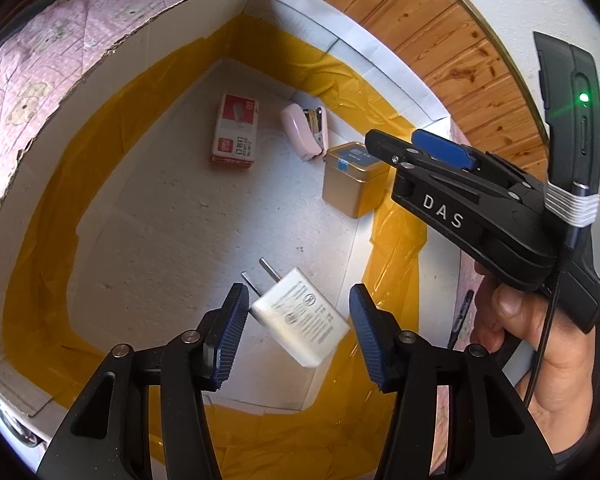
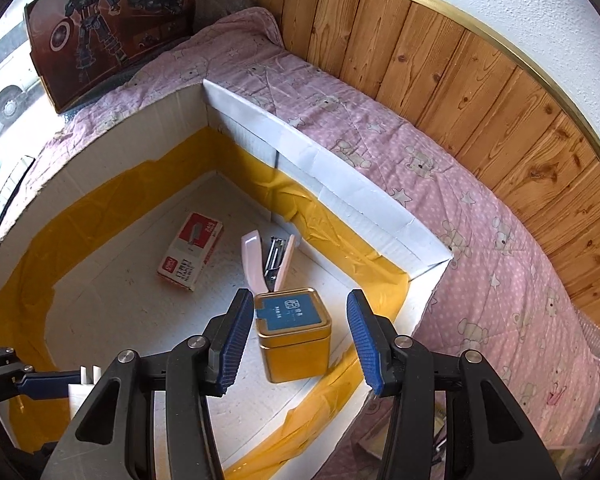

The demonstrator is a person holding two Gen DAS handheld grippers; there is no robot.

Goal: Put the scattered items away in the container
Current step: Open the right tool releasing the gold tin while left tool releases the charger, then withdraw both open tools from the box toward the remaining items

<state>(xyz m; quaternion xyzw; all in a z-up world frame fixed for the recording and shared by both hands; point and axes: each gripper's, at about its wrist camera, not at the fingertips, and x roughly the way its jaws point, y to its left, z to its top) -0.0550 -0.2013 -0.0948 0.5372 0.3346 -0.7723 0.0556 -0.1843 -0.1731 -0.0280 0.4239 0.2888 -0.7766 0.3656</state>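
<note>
A white cardboard box (image 1: 380, 60) with yellow tape inside holds a red-and-white staples box (image 1: 236, 132), a pink stapler (image 1: 304, 130) and a gold tin with a blue lid (image 1: 354, 178). My left gripper (image 1: 298, 330) is open above the box floor; a white plug charger (image 1: 300, 322) lies between its fingers, untouched by the pads. My right gripper (image 2: 298, 342) is open above the gold tin (image 2: 294, 338). It also shows in the left wrist view (image 1: 420, 152). The staples box (image 2: 191, 250), the stapler (image 2: 270, 260) and a corner of the charger (image 2: 82, 394) show in the right wrist view.
The box (image 2: 340, 184) sits on a pink quilt with bears (image 2: 480, 240). A wooden panelled wall (image 2: 480, 92) runs behind. A toy robot carton (image 2: 100, 24) leans at the far left. A dark pen-like item (image 1: 462, 314) lies right of the box.
</note>
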